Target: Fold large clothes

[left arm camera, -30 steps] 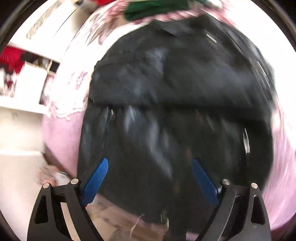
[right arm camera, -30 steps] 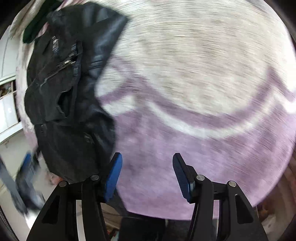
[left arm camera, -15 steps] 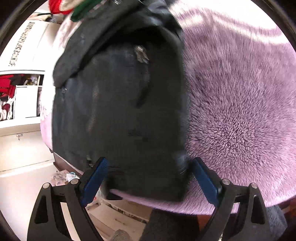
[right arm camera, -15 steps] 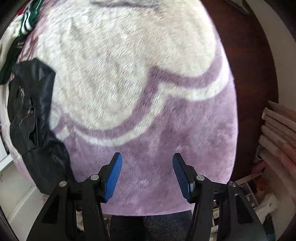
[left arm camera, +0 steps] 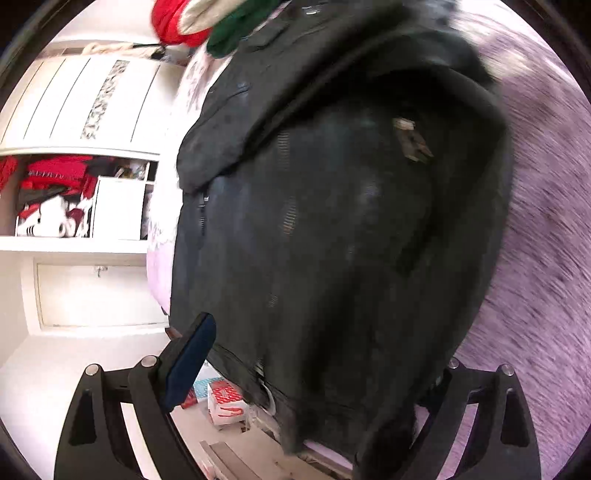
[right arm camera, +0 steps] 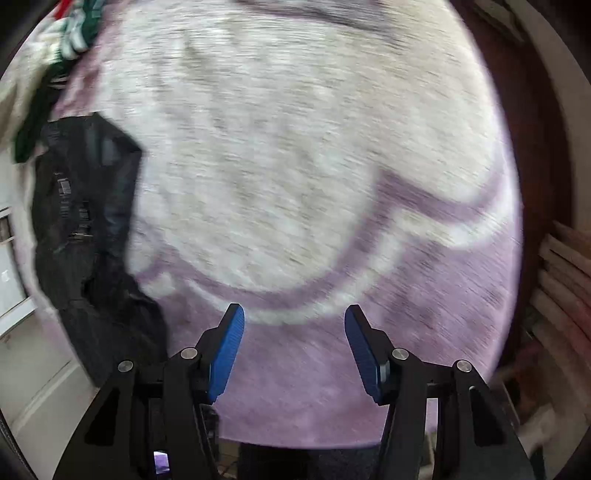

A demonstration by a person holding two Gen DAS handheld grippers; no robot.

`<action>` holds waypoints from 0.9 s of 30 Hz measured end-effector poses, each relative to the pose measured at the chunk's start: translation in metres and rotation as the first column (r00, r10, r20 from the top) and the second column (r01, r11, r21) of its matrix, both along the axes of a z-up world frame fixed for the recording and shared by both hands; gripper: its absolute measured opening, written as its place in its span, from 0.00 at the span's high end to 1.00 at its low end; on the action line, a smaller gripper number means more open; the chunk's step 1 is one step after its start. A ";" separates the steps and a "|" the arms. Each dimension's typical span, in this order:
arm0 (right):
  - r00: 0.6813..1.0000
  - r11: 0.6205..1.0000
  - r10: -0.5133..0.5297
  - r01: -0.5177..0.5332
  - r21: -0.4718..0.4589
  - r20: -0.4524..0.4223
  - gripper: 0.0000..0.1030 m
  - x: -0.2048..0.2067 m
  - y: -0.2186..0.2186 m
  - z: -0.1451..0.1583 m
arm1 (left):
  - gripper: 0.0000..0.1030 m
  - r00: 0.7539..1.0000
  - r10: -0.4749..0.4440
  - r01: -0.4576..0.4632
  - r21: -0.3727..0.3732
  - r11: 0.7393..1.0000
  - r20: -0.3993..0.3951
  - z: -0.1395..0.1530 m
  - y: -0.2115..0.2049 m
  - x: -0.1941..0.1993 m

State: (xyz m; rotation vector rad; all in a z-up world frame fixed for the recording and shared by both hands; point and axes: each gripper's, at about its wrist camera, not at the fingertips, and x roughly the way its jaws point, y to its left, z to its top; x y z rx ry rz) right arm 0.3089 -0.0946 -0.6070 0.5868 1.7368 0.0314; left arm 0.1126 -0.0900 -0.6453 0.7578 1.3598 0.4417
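A black jacket [left arm camera: 351,240] with zips lies on a fluffy purple and white blanket [left arm camera: 546,240] at the bed's edge. It fills the left wrist view. My left gripper [left arm camera: 306,332] stands open at the jacket's lower hem. Its left blue pad [left arm camera: 192,354] is clear of the cloth, and the jacket's corner hides the right pad. In the right wrist view the jacket [right arm camera: 85,221] is far off to the left. My right gripper [right arm camera: 294,314] hangs open over the bare blanket [right arm camera: 295,166] with nothing between its pads.
Green, red and white garments [left arm camera: 236,33] lie beyond the jacket's collar. A white wardrobe shelf of red clothes [left arm camera: 55,192] stands to the left, with red and white boxes [left arm camera: 225,402] on the floor. A dark wooden board [right arm camera: 535,147] and stacked folded fabric [right arm camera: 565,266] border the bed's right side.
The left gripper has come down closer to the jacket's hem, which now covers its right finger. The right gripper swung away from the jacket over bare blanket, staying open.
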 end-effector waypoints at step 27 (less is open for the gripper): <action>0.976 0.948 0.100 -0.153 0.280 0.194 0.76 0.081 0.185 0.131 | 0.91 0.982 0.162 -0.087 -0.531 0.843 0.096 0.151 0.119 0.003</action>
